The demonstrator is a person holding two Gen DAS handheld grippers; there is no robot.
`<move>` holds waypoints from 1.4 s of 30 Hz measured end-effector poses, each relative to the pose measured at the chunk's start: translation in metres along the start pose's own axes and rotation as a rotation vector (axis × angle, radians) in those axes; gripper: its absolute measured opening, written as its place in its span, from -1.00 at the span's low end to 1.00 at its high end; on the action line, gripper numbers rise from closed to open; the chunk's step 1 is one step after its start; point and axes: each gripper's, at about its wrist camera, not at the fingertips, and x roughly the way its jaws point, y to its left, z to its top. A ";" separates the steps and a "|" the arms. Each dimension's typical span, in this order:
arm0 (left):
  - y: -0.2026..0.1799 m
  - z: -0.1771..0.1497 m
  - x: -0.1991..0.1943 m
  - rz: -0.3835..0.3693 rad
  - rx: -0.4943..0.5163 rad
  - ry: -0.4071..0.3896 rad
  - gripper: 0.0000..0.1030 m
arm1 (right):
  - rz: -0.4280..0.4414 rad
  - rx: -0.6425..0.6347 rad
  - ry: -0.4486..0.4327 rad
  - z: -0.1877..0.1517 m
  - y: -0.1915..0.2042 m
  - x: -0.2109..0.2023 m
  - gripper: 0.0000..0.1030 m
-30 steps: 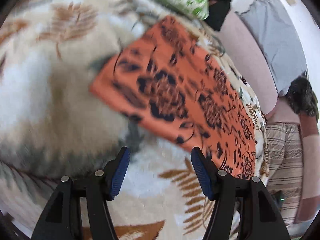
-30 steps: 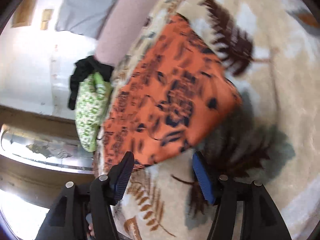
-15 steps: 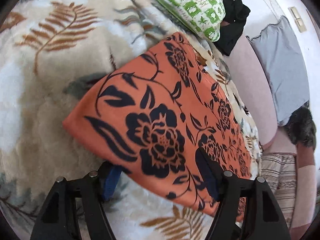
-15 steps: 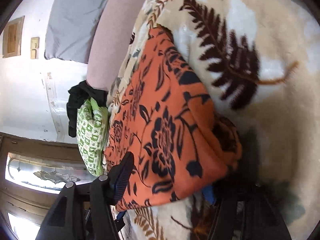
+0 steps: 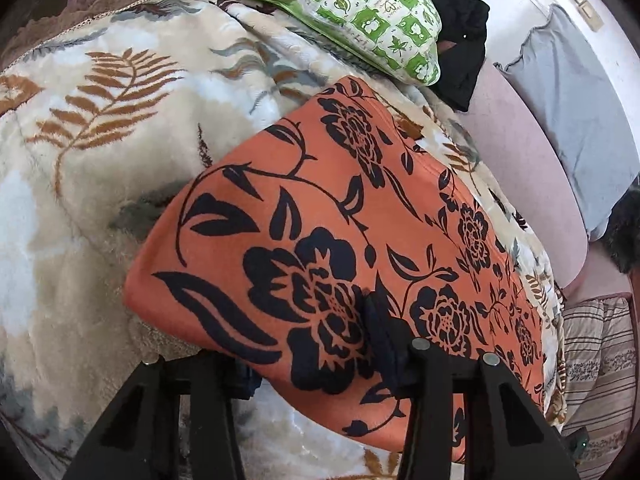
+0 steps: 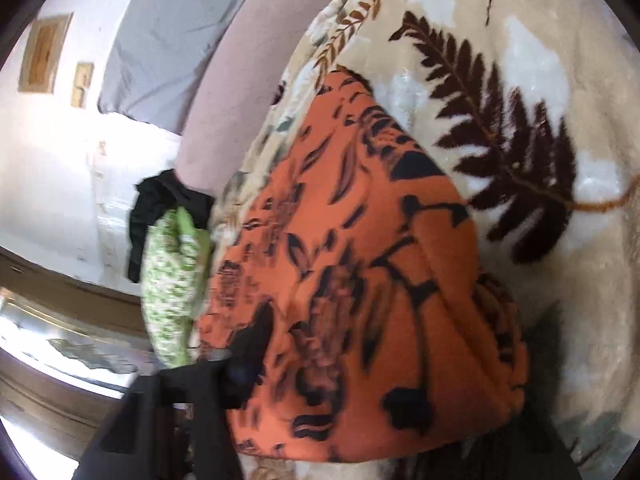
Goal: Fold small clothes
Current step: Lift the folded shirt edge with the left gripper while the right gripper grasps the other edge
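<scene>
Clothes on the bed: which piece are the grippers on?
The orange cloth with black flowers, unlike the green-patterned one and black one farther back.

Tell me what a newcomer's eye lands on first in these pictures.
The orange cloth with black flowers fills the middle of both views, lying on a cream fern-print blanket. Both grippers, left and right, have just been closing over its near edge. Beyond it lies a green-and-white patterned bundle against black fabric.

Green pillow (image 5: 360,12) behind; bare blanket (image 5: 80,160) leftward.
</scene>
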 end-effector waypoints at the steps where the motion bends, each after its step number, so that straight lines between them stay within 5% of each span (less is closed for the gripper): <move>1: -0.001 0.000 0.000 0.004 0.005 -0.004 -0.10 | -0.012 0.004 0.009 0.001 -0.003 0.003 -0.53; 7: -0.005 0.000 -0.006 0.011 0.023 -0.046 -0.56 | -0.024 -0.090 -0.033 -0.003 0.012 -0.007 -0.65; 11: -0.009 0.001 -0.018 -0.005 0.050 -0.077 -0.65 | -0.025 -0.135 -0.058 -0.006 0.022 -0.016 -0.68; 17: -0.005 -0.007 -0.049 -0.040 0.070 -0.085 -0.67 | -0.025 -0.246 -0.126 -0.020 0.042 -0.045 -0.69; 21: 0.009 -0.030 -0.068 -0.082 0.078 -0.022 -0.66 | -0.031 -0.257 -0.127 -0.035 0.041 -0.072 -0.69; 25: 0.029 -0.042 -0.036 -0.029 0.037 0.119 -0.44 | -0.097 -0.209 -0.065 -0.039 0.018 -0.075 -0.68; 28: 0.032 -0.034 -0.033 -0.074 -0.014 0.123 -0.35 | -0.192 -0.155 0.064 -0.036 -0.002 -0.050 -0.60; 36: 0.032 -0.032 -0.034 -0.095 -0.037 0.122 -0.28 | -0.101 0.043 0.122 -0.006 -0.022 -0.079 -0.32; 38: 0.039 -0.033 -0.037 -0.098 -0.035 0.120 -0.29 | -0.114 0.092 0.075 0.003 -0.032 -0.096 -0.25; 42: 0.041 -0.033 -0.040 -0.099 -0.016 0.107 -0.40 | -0.266 0.144 -0.267 0.021 -0.042 -0.170 -0.22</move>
